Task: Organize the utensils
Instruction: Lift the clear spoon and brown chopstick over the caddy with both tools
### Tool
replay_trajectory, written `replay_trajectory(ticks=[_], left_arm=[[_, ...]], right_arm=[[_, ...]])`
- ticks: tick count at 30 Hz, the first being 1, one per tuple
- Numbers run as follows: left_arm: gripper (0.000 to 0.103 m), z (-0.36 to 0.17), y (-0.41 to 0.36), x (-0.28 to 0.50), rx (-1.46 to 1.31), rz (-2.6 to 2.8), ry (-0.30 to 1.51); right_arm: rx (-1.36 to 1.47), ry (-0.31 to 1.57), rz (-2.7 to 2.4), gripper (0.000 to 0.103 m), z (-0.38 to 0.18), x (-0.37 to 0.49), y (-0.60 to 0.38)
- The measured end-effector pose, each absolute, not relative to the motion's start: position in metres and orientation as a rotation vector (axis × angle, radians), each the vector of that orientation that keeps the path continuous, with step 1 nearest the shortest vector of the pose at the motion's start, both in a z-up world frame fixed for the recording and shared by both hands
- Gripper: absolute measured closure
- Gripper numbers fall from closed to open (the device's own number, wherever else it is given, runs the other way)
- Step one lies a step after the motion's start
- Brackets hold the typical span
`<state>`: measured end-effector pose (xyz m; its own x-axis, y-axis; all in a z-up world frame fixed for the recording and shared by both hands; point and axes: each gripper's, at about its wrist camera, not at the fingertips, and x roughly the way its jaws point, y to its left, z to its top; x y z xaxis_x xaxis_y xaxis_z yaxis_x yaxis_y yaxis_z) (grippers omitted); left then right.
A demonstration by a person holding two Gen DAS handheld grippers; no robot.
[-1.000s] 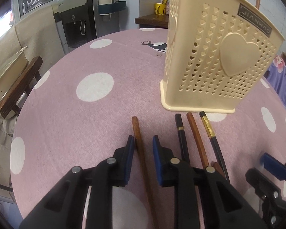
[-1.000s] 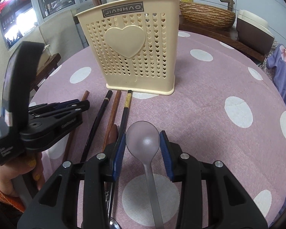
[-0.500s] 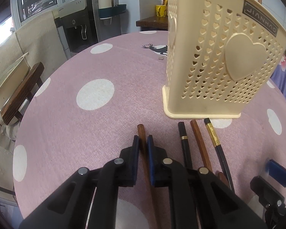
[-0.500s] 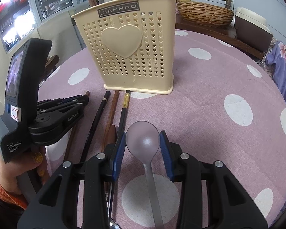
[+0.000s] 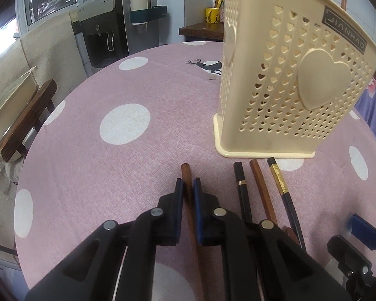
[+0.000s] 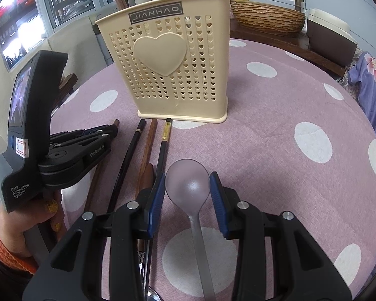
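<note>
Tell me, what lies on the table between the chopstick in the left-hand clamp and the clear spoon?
Three loose chopsticks: black, brown, black with gold band; seen in the right wrist view.

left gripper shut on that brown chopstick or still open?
Shut. The left gripper has both blue pads against the leftmost brown chopstick, no gap visible. The chopstick appears to lie on the tablecloth.

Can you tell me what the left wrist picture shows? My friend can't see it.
The left gripper is shut on a brown chopstick lying on a pink polka-dot tablecloth. A cream utensil basket stands just beyond.
</note>
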<state>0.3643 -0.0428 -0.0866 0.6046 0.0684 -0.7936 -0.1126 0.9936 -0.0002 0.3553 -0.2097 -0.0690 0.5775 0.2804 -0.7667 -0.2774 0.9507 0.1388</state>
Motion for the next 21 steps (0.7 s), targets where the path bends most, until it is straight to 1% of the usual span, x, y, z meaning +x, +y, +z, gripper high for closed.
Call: replay_trajectory(ticks=[7,11,21], left_arm=[[0.094,-0.085,-0.038,0.364,-0.111,0.067,0.924],[0.094,-0.076,-0.035,0.357,-0.148,0.035,0.894],[0.095,-0.007,-0.027,0.315,-0.206,-0.066,0.7]], right_arm=[[0.019,0.889,0.317,0.066,-0.066,0.355,-0.216],[0.037,0.862,0.326,0.066,-0.06,0.353,-0.221],[0.087,0.776,0.357,0.066,-0.031,0.341,-0.232]])
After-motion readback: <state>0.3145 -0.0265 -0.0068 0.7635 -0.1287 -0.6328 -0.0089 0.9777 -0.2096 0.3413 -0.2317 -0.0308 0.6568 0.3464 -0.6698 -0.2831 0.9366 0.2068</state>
